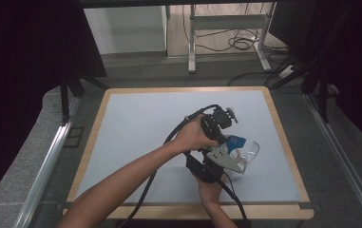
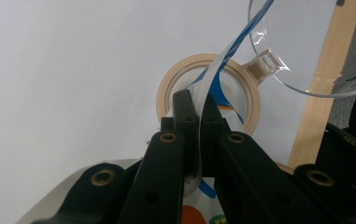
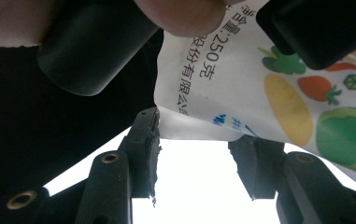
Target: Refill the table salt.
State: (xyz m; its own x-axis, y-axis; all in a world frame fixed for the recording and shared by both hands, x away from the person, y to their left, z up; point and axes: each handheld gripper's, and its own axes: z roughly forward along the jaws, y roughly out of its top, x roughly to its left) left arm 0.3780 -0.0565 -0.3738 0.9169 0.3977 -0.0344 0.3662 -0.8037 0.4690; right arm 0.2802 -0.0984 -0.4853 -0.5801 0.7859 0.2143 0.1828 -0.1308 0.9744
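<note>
A white pouch printed with blue marks and vegetables hangs right of the table's middle. My left gripper comes down on it from above. In the left gripper view, that gripper is shut on the pouch's thin top edge. My right gripper reaches in from the near side. In the right gripper view its jaws stand apart below the pouch. The left fingertip touches the pouch's corner, and the pouch's lower edge lies across in front of the right one.
A clear plastic cup with a handle sits by the pouch, and a beige ring lies on the table under it. The grey-blue mat has a wooden rim close on the right. Cables trail toward the near edge.
</note>
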